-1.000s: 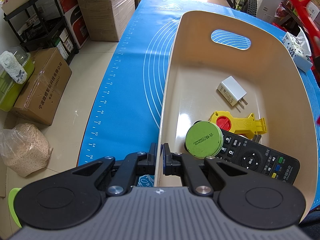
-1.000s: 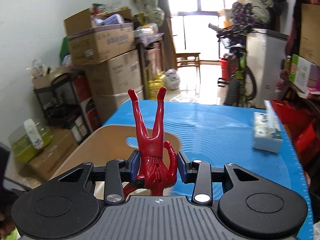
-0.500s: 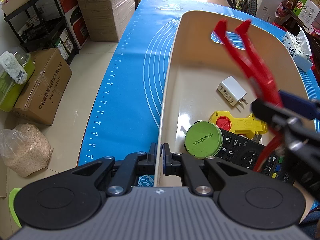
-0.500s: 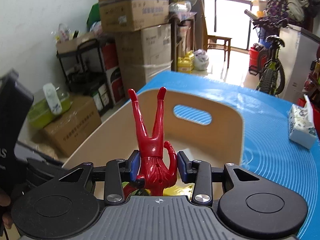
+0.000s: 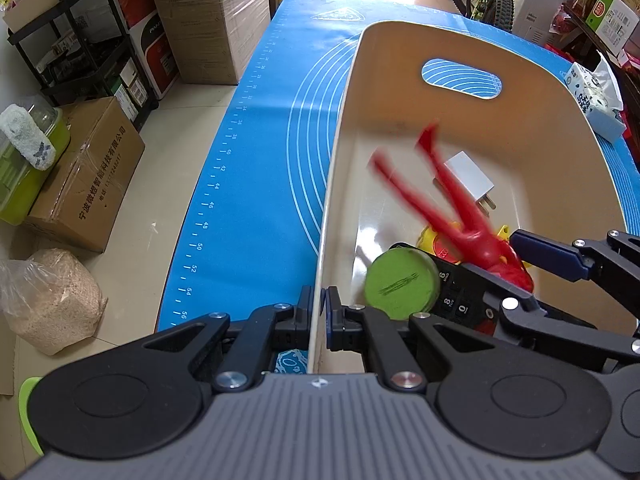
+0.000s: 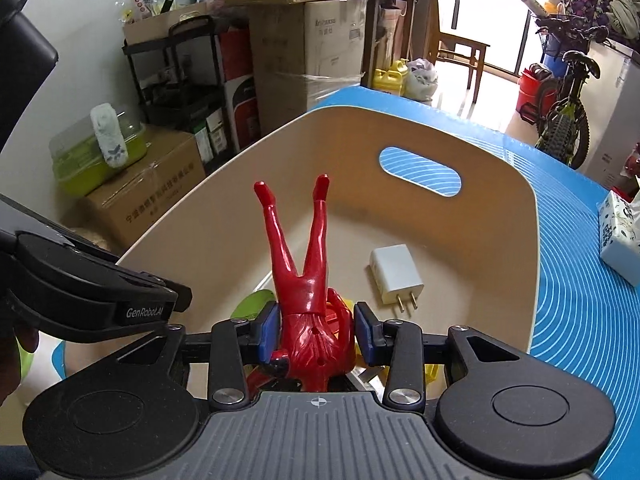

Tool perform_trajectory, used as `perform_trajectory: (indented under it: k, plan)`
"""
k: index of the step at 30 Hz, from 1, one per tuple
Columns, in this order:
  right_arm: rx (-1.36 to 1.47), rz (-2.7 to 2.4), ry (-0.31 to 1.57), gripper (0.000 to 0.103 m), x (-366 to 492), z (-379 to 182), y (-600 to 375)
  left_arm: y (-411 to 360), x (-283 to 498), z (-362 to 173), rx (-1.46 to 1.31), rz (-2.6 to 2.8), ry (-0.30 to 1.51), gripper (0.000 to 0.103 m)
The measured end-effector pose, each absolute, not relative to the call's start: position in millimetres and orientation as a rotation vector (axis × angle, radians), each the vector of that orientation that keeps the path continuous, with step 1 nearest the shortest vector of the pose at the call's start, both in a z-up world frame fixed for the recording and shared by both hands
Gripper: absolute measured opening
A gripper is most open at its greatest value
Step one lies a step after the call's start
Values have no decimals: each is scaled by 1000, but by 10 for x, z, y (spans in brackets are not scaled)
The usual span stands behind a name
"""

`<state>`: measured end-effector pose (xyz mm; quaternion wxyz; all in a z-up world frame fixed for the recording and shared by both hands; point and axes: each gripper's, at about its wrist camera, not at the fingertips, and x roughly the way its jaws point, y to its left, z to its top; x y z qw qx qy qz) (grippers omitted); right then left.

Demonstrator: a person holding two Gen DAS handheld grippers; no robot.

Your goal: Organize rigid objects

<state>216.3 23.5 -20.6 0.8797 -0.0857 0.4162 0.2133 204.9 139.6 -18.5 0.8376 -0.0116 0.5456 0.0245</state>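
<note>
Where cardboard boxes [image 5: 208, 12] crowd the floor, a blue mat [image 5: 260, 168] under a beige bin [image 5: 560, 128].

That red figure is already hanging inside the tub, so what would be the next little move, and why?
Probably open the right gripper and let the red figure drop. It already hangs inside the tub, just above the items on the bottom, with the charger lying clear of it. The left gripper clamps the tub's rim, steadying it.
</note>
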Motion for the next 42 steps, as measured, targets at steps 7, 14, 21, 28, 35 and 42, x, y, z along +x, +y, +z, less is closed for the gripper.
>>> perform_trajectory:
  k: [7, 14, 21, 28, 35, 42]
  plan:
    - [-163, 445, 849, 68, 2124, -140, 147, 1396, 2055, -150, -24, 68, 1156, 7]
    - [-82, 400, 816, 83, 2096, 57, -124, 1318, 1996, 50, -21, 87, 1072, 73]
    - [-40, 322, 758, 97, 1998, 287, -471, 1120, 1896, 317, -7, 80, 1002, 77]
    - [-14, 287, 724, 98, 1822, 484, -768, 968, 1668, 495, 1, 86, 979, 77]
    - [-17, 273, 689, 98, 1525, 678, -974, 813, 1364, 689, -9, 89, 940, 78]
    - [-16, 259, 663, 99, 1204, 835, -1215, 607, 1081, 831, -43, 76, 901, 78]
